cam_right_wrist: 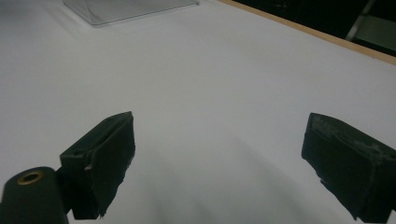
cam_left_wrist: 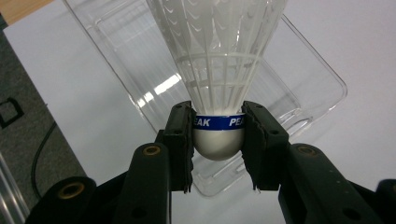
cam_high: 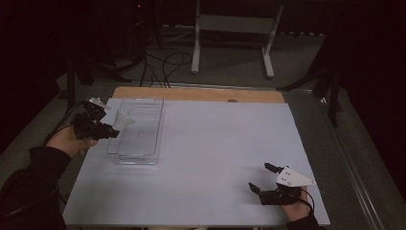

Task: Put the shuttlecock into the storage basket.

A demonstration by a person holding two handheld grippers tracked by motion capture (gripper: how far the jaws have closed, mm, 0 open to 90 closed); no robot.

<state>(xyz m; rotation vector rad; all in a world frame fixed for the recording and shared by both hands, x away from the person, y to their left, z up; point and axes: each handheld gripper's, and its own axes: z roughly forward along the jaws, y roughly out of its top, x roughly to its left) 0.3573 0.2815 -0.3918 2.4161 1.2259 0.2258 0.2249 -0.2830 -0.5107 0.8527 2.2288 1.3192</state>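
One white table (cam_high: 201, 158) carries a clear plastic tray (cam_high: 143, 139) at its left side, long axis running away from the person. Left gripper (cam_high: 112, 130) hangs at the tray's left rim, jaws clamped on the cork base of a white shuttlecock (cam_left_wrist: 218, 79) just below its blue band (cam_left_wrist: 219, 122); the skirt points forward over the tray floor, so the tray lies directly ahead and beneath. Judgement: a short lowering and release would seat it. Right gripper (cam_high: 261, 178) rests near the table's right front, jaws spread wide and empty, well apart from the tray.
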